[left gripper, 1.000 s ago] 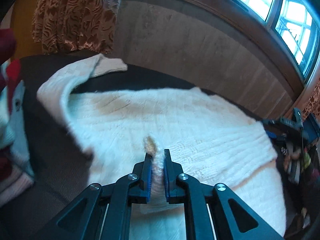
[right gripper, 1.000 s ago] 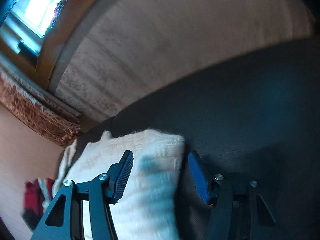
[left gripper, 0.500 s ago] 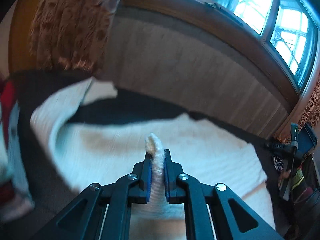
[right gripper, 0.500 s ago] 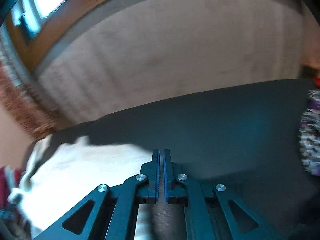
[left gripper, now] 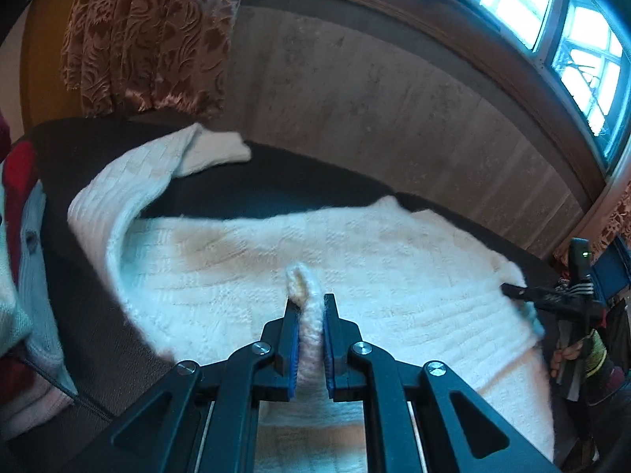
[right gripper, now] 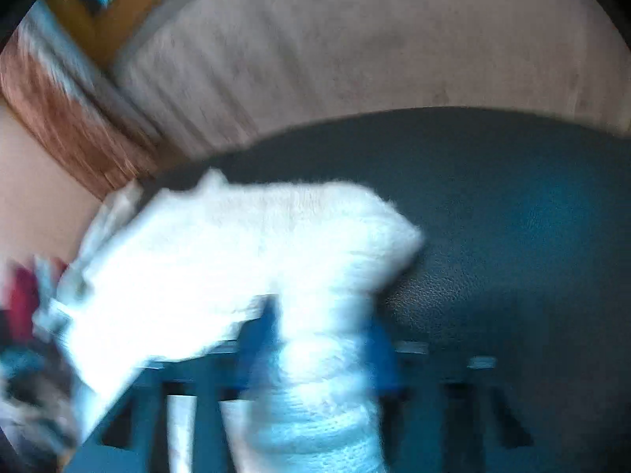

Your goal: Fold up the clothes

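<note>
A white knitted sweater (left gripper: 276, 260) is spread on the dark leather surface (left gripper: 276, 185). A fold is pinched by the left gripper (left gripper: 309, 331). The right gripper (right gripper: 315, 347) is opening, knit between its jaws.

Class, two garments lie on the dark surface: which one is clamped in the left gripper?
The white knitted sweater: the left gripper pinches its edge. The red-and-pale-blue garment lies untouched at the left.

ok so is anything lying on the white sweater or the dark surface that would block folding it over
Nothing visible. The white sweater lies spread on the dark surface with nothing on top. The left gripper pinches its edge; the right gripper, blurred, is opening with knit between its fingers.
</note>
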`<state>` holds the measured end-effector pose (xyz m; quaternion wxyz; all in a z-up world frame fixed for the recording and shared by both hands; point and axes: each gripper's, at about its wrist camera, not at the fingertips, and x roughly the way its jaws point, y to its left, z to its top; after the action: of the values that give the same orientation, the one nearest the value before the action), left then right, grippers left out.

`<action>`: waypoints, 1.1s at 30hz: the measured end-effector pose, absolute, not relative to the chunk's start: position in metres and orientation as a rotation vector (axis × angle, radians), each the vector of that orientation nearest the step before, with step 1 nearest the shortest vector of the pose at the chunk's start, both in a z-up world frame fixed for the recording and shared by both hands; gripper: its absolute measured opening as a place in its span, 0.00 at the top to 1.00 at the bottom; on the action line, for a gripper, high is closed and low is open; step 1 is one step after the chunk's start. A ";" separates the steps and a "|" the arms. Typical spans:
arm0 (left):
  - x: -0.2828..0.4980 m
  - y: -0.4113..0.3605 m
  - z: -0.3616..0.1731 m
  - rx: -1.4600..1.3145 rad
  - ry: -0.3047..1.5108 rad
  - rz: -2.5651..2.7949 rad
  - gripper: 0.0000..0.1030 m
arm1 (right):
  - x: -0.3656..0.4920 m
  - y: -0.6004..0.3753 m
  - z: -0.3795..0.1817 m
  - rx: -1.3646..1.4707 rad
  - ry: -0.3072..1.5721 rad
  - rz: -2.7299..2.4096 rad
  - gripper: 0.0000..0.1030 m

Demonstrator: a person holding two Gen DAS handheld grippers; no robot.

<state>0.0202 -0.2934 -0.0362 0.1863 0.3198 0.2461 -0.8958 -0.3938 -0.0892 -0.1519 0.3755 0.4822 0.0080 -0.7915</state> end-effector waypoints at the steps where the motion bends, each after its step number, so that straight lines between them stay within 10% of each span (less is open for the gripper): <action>1: 0.020 -0.293 -0.029 0.862 0.708 -2.553 0.92 | -0.388 -0.091 -0.148 1.212 0.081 -2.062 0.75; 6: -0.011 -0.291 -0.024 0.863 0.644 -2.573 0.91 | -0.382 -0.076 -0.121 1.048 0.322 -2.418 0.83; 12: -0.027 -0.303 -0.059 0.972 0.655 -2.470 0.91 | -0.390 -0.026 -0.135 1.183 0.125 -2.427 0.80; 18: -0.007 -0.314 -0.055 0.920 0.713 -2.444 0.91 | -0.325 -0.073 -0.116 1.015 0.114 -2.111 0.52; 25: -0.019 -0.309 -0.031 0.864 0.559 -2.464 0.90 | -0.273 -0.138 -0.157 0.996 0.471 -2.039 0.52; 33: 0.003 -0.334 -0.071 0.947 0.656 -2.270 0.79 | -0.290 -0.129 -0.167 0.975 0.375 -2.122 0.39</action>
<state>0.0028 -0.3341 -0.0711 0.2935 0.3558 0.2462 -0.8525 -0.2900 -0.1285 -0.1669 0.3785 0.3817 0.1467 -0.8303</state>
